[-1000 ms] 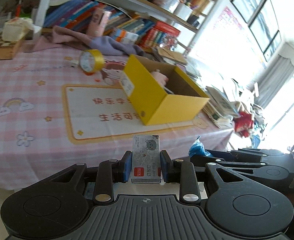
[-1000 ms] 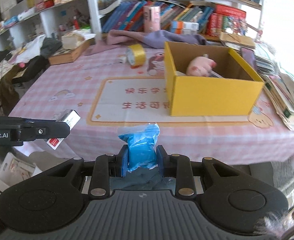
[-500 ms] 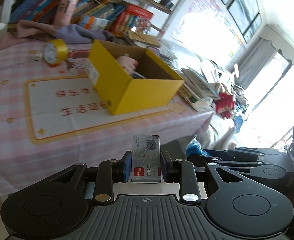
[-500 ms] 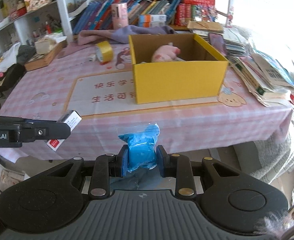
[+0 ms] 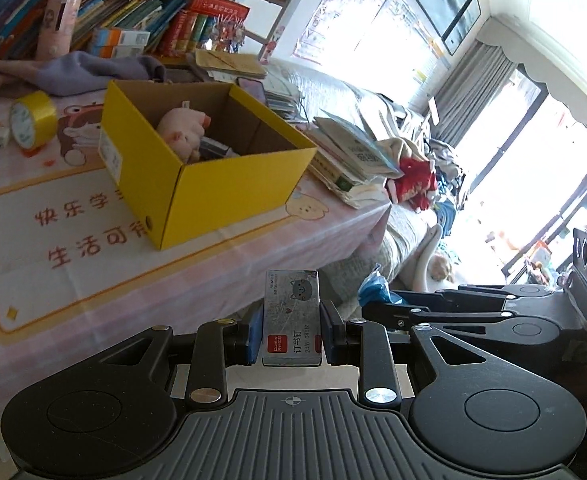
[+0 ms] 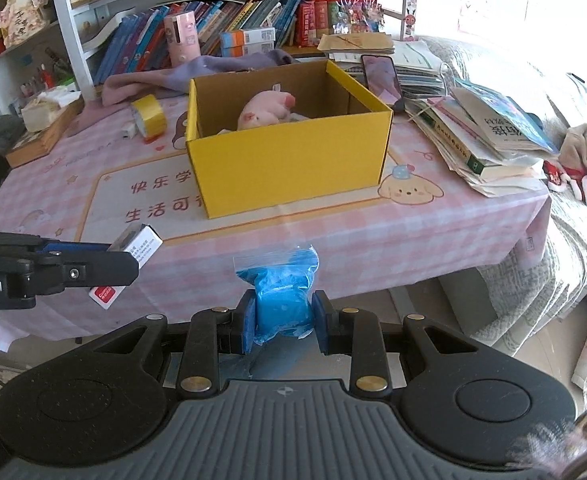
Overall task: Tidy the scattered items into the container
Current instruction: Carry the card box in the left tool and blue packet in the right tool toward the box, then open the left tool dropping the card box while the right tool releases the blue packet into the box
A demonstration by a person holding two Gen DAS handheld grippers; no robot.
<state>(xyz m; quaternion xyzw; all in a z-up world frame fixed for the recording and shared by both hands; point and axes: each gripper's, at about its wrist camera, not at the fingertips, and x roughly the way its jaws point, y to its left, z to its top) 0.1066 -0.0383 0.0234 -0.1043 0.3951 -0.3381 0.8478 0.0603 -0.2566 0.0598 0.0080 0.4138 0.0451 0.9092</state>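
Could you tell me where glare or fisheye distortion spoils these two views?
Left wrist view: the window is blown out white, and the yellow box and table edge tilt and bend. Right wrist view: evenly lit, glare only at the upper right; the yellow box is sharp.

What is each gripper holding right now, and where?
Left gripper: staple box, clamped across its lower sides. Right gripper: blue bag, squeezed around its lower half.

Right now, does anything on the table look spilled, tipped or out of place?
Nothing spilled. The yellow tape roll stands on edge behind the box, still outside it. The book stack at the right leans untidily, partly over the table edge.
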